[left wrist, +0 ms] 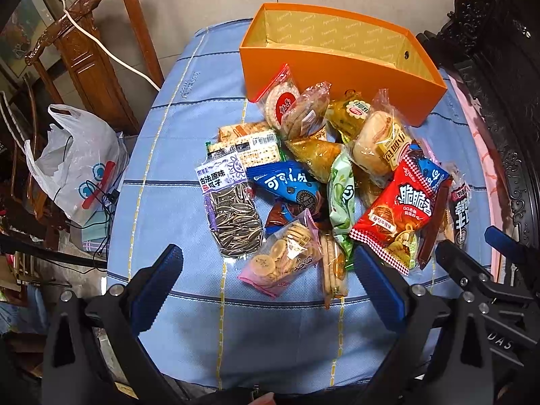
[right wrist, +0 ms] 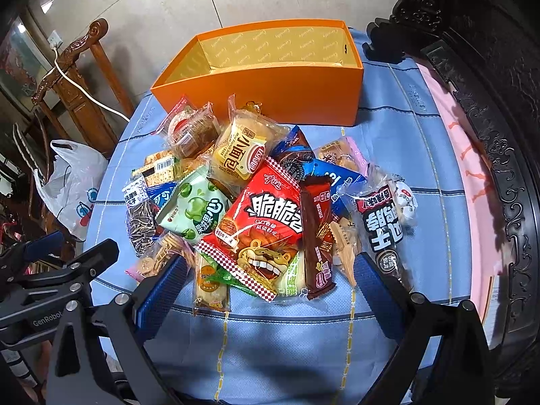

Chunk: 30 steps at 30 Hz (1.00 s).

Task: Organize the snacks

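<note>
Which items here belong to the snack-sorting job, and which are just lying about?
Job:
- orange box, nothing visible inside
- snack pile: red chip bag, sunflower seeds, green candy bag, bun pack, brown wafer bar
- left gripper and right gripper, jaws open

Lying about:
- white plastic bag
- wooden chair
- white cable
</note>
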{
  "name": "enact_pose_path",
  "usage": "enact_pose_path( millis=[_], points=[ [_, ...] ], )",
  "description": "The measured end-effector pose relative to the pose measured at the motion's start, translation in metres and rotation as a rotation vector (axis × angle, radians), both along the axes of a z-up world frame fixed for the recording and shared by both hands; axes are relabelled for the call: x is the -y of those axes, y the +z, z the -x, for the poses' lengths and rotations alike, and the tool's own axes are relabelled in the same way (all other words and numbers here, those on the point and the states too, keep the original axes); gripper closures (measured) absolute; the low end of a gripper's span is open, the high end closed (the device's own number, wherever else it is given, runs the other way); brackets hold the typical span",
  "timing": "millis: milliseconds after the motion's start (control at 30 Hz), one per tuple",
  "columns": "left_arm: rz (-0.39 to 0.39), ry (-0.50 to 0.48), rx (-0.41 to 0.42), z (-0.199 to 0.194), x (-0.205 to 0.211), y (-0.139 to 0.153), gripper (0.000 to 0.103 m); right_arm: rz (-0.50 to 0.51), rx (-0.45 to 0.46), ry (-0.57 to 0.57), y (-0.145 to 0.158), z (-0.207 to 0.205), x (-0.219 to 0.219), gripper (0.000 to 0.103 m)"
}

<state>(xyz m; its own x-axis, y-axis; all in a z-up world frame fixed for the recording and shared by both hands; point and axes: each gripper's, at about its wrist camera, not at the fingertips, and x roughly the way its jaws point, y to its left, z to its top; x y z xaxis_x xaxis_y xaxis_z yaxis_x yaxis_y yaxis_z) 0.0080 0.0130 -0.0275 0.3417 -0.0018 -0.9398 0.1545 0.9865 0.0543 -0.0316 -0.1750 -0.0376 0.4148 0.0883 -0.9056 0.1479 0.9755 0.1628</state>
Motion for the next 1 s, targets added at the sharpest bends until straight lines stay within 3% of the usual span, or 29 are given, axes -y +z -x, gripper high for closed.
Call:
enact_pose_path(
  millis=[167, 300, 500, 633, 767, 833, 900, 1000],
  points=[
    [0.053, -0.005, -0.037, -0.006, -0.006, -0.010, 0.004, -0.009, -0.013, -0.043, -0.003, -0.002, 0.013, 0.004],
    [0.068, -0.001, -0.047, -0.014, -0.016, -0.021, 0.004, -0.087, -0.043, -0.126, -0.016, -0.001, 0.041, 0.004],
    [0.088, -0.048, -0.023, -0.031, -0.033, -0.038, 0.004, -0.121, -0.082, -0.185, -0.041, 0.002, 0.071, 0.004],
    [0.180, -0.093, -0.059, -0.043, -0.046, -0.058, 0.004, -0.147, -0.094, -0.219, -0.054, 0.006, 0.091, 0.004],
    [0.170, -0.144, -0.116, -0.054, -0.053, -0.087, 0.004, -0.163, -0.101, -0.196, -0.060, 0.005, 0.092, 0.004],
    [0.177, -0.103, -0.170, -0.064, -0.061, -0.102, 0.004, -0.168, -0.108, -0.187, -0.064, 0.002, 0.090, 0.004],
    [0.242, -0.024, -0.233, -0.074, -0.070, -0.115, 0.004, -0.175, -0.114, -0.182, -0.067, -0.001, 0.089, 0.004],
    [0.325, 0.079, -0.264, -0.088, -0.080, -0.126, 0.004, -0.183, -0.124, -0.175, -0.070, -0.006, 0.088, 0.004]
  ],
)
